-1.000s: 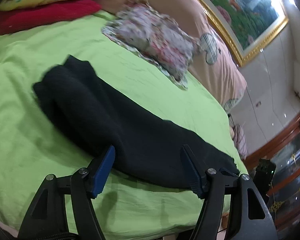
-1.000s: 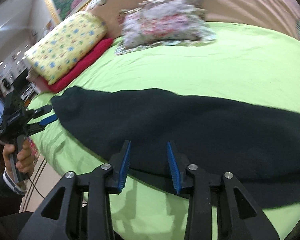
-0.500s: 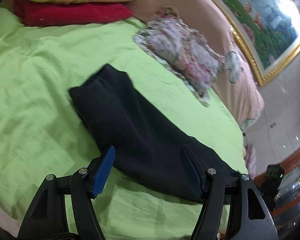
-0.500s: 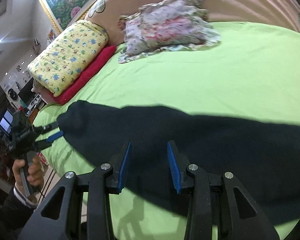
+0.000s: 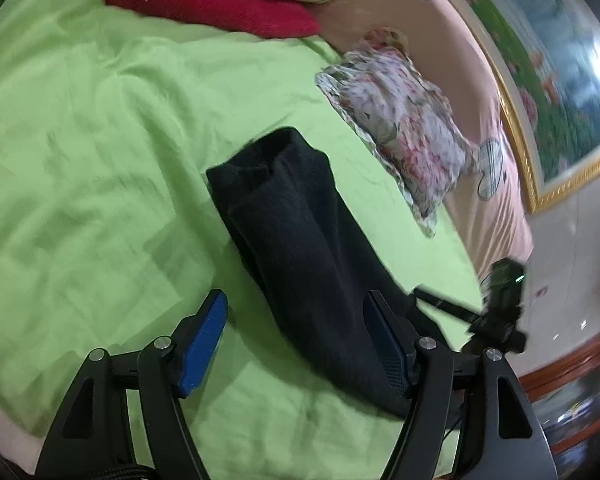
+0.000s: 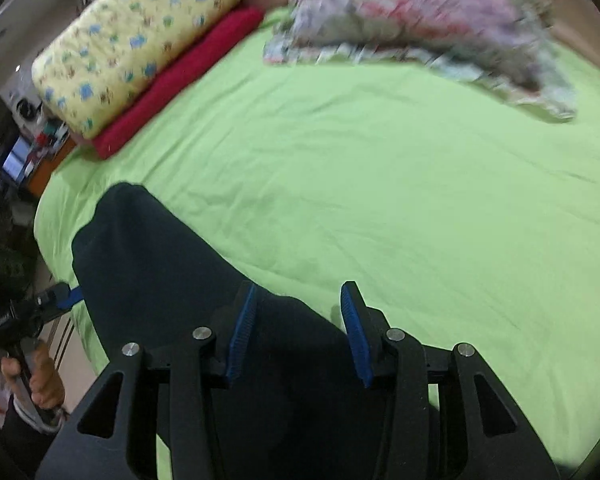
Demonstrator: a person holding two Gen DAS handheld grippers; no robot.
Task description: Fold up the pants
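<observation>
While the black pants (image 5: 300, 248) lie as one long narrow strip on the green bed (image 5: 92, 152), both left tongs (image 5: 296, 340) and right tongs (image 6: 296, 328) gape wide, holding nothing. The lengthwise fold looks done; next, probably, each end wants pinching and bringing over. The cloth looks thick, soft, slightly rumpled.

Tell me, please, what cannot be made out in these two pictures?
- Pants: in the left view the near end is hidden behind the left claw; in the right view the right claw covers it.
- Floral pillow: motion blur hides its pattern in the right view.
- Painting: cut off by the left view's edge.
</observation>
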